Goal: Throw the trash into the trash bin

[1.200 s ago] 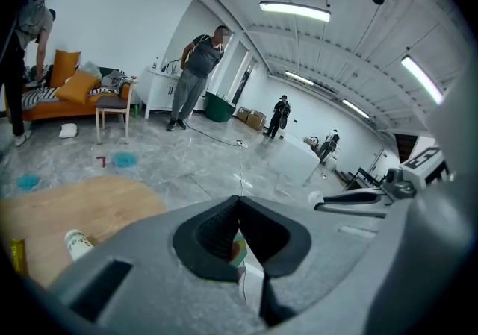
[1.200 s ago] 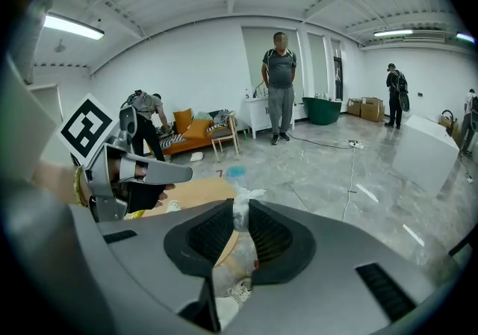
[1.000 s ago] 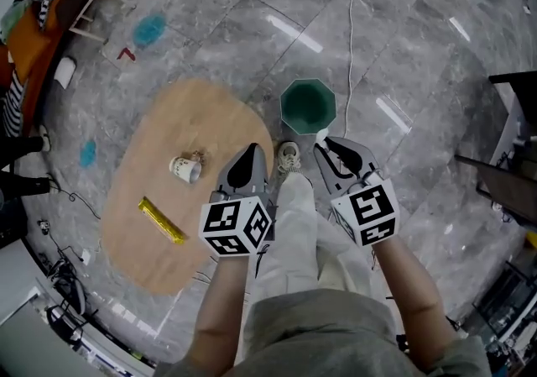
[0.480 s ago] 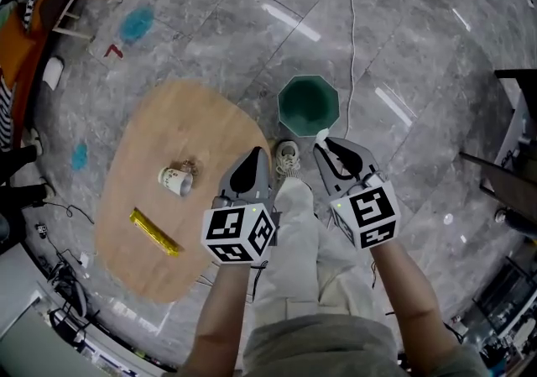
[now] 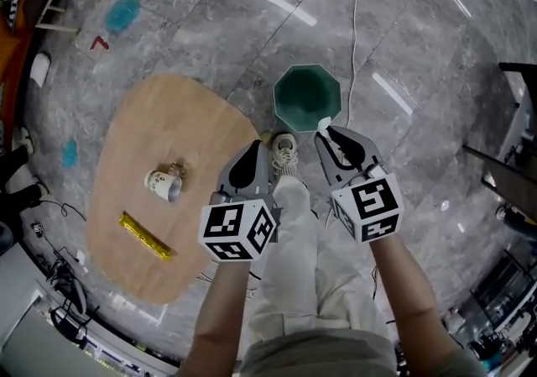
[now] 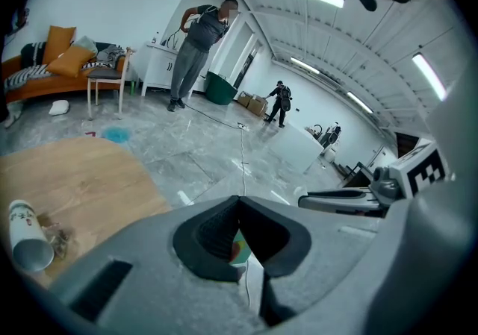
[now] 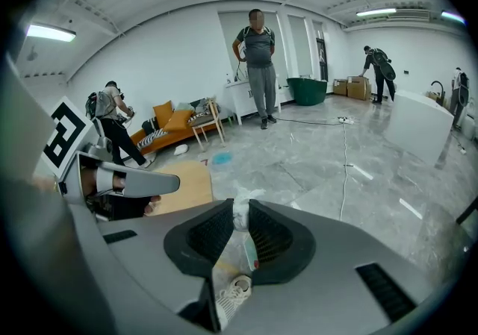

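By the near rim of the dark green octagonal trash bin, your right tongs pinch a crumpled white paper scrap at their tips, while your left tongs stay-free, closed on nothing.

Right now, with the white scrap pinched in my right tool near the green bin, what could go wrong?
1. The crumpled white paper scrap in the right tool looks level with the near rim of the green octagonal trash bin, not clearly over its opening; released now, it may land by the white shoe.
2. The thin white cable runs along the floor beside the bin; a step forward could snag it.
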